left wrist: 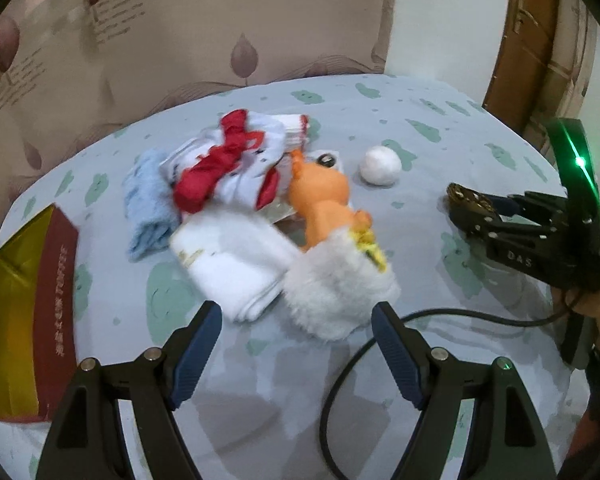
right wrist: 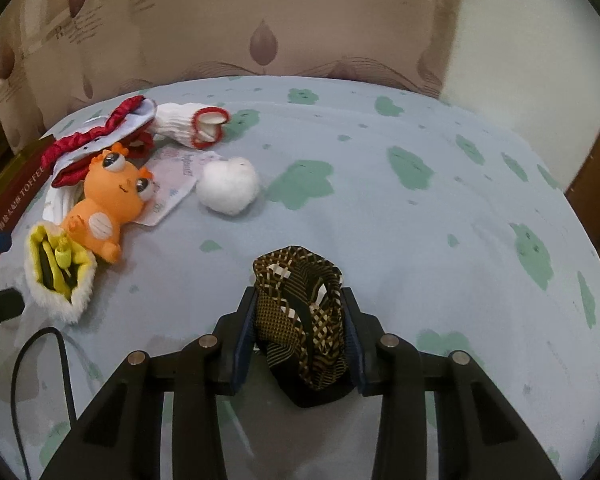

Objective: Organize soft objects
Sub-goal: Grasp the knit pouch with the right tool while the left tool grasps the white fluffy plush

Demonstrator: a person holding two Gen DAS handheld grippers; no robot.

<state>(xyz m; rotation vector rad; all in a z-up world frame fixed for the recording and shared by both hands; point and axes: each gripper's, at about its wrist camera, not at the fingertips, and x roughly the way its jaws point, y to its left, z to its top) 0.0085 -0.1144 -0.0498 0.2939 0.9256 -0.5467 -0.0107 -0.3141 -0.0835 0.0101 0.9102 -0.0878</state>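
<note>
A bed [right wrist: 420, 220] in pale blue sheeting carries a heap of soft things near its far left edge. The right gripper [right wrist: 300, 320] pinches a patterned brown cloth [right wrist: 300, 304]. The left gripper [left wrist: 296, 340] is spread, nearest the fluffy white pouch [left wrist: 332, 292] just ahead.

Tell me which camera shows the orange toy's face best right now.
The right wrist view: the orange toy faces that camera, both big eyes and its mouth plainly visible. The left wrist view shows it from behind and blurred, partly hidden by the white fluffy pouch, face unseen.
</note>
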